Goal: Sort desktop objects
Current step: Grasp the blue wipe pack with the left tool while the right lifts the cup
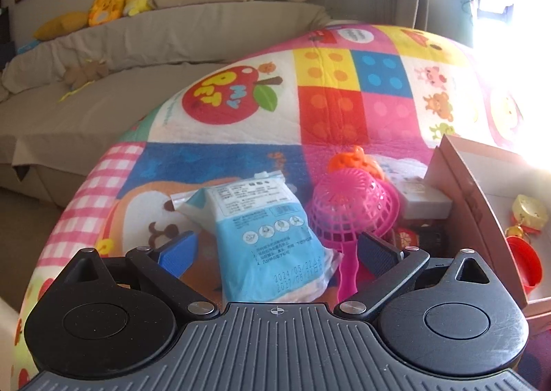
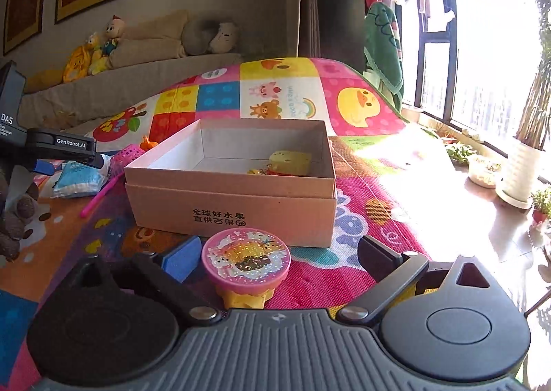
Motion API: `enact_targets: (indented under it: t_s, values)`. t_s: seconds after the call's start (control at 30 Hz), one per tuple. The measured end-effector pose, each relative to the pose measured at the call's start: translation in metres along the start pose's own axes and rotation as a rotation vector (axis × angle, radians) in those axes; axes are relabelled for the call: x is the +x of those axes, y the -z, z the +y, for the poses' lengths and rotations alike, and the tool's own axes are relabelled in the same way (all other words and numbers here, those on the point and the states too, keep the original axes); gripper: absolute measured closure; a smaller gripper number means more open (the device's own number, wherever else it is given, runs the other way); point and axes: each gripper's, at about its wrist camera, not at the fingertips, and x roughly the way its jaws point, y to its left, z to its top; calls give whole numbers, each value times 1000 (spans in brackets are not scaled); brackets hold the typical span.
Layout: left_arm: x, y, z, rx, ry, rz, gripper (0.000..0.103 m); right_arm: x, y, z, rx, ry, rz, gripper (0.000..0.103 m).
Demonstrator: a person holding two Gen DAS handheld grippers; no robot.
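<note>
My left gripper [image 1: 275, 253] is open around a blue-and-white packet [image 1: 265, 236] lying on the colourful play mat [image 1: 213, 156]; neither finger touches it. A pink mesh scoop [image 1: 351, 208] lies just right of the packet, with an orange toy [image 1: 354, 158] behind it. My right gripper [image 2: 279, 253] is open, with a round pink glitter-lidded toy [image 2: 246, 258] on a yellow base standing between its fingers. Beyond it stands an open cardboard box [image 2: 234, 205] holding a yellow toy [image 2: 289, 162]. The left gripper [image 2: 62, 146] and the packet [image 2: 79, 179] also show in the right wrist view.
In the left wrist view the box's wall [image 1: 475, 191] stands at the right, with a red cap [image 1: 525, 261] and a yellow toy [image 1: 528, 212] inside. A white card box [image 1: 423, 199] lies beside the scoop. A beige sofa [image 1: 103, 81] with plush toys lies behind. Plant pots [image 2: 516, 174] stand by the window.
</note>
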Motion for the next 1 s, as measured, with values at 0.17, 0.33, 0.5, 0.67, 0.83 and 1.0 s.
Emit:
enact_targets:
  t_s: [0.17, 0.33, 0.5, 0.67, 0.83, 1.0]
  values:
    - [1, 10, 11, 8, -6, 20, 38, 3, -2, -4, 25, -14, 16, 0]
    - [-29, 31, 29, 28, 4, 4, 40, 5, -1, -3, 35, -18, 22, 0]
    - [-80, 57, 40, 27, 99, -28, 42, 5, -1, -3, 36, -23, 29, 0]
    - [-116, 86, 26, 130, 240, 15, 41, 6, 0, 0, 26, -24, 34, 0]
    - [-138, 107, 9, 216, 350, 29, 35, 5, 0, 5, -4, -18, 32, 0]
    - [-138, 113, -2, 248, 336, 24, 15, 4, 2, 20, -96, -15, 31, 0]
